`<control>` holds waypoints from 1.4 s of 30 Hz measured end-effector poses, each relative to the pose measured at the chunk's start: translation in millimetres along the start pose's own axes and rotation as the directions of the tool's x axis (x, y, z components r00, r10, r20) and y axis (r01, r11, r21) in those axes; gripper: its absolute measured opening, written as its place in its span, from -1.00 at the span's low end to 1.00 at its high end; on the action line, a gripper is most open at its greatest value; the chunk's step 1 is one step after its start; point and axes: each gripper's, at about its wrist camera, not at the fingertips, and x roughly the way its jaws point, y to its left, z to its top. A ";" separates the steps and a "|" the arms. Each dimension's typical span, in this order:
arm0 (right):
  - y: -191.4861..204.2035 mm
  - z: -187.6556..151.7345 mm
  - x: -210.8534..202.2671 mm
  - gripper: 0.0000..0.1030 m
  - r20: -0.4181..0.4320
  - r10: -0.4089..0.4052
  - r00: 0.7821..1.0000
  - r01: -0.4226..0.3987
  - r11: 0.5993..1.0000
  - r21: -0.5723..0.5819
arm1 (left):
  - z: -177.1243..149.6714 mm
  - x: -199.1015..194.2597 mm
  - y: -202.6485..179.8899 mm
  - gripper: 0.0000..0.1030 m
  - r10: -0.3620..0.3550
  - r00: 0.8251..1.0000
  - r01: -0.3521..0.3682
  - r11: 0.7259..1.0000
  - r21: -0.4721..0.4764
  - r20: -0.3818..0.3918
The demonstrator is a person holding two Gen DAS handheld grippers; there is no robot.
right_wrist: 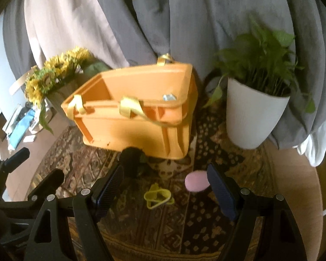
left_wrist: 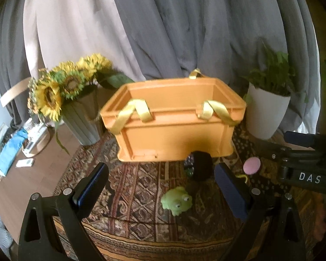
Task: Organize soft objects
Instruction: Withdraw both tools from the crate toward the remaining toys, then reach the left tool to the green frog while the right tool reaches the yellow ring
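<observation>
Showing one crate point(left_wrist: 173, 139), one frog point(left_wrist: 177, 200)

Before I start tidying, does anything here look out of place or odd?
Nothing is spilled or damaged. The green frog toy, black ball, pink pad and yellow band lie loose on the patterned cloth before the orange crate.

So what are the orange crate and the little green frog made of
The orange crate looks like rigid moulded plastic, matte, judging by its ribbed walls and stepped rim. The little green frog seems soft rubber or foam, smooth and slightly translucent; which one is unclear.
</observation>
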 end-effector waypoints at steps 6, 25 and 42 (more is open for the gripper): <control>2.1 -12.8 14.3 0.56 -0.043 0.004 0.999 -0.005 1.000 -0.016 | -18.5 9.5 -2.7 0.93 -0.010 1.000 0.011 1.000 0.020 -0.020; 0.9 -36.4 61.8 0.56 -0.180 0.009 0.984 -0.011 1.000 -0.011 | -61.6 53.2 -11.5 0.93 -0.041 0.996 0.045 0.997 0.060 -0.074; 2.3 -45.7 97.8 0.55 -0.260 0.018 0.966 -0.021 1.000 -0.007 | -75.4 88.2 -10.9 0.86 -0.095 0.987 0.105 0.992 0.073 -0.133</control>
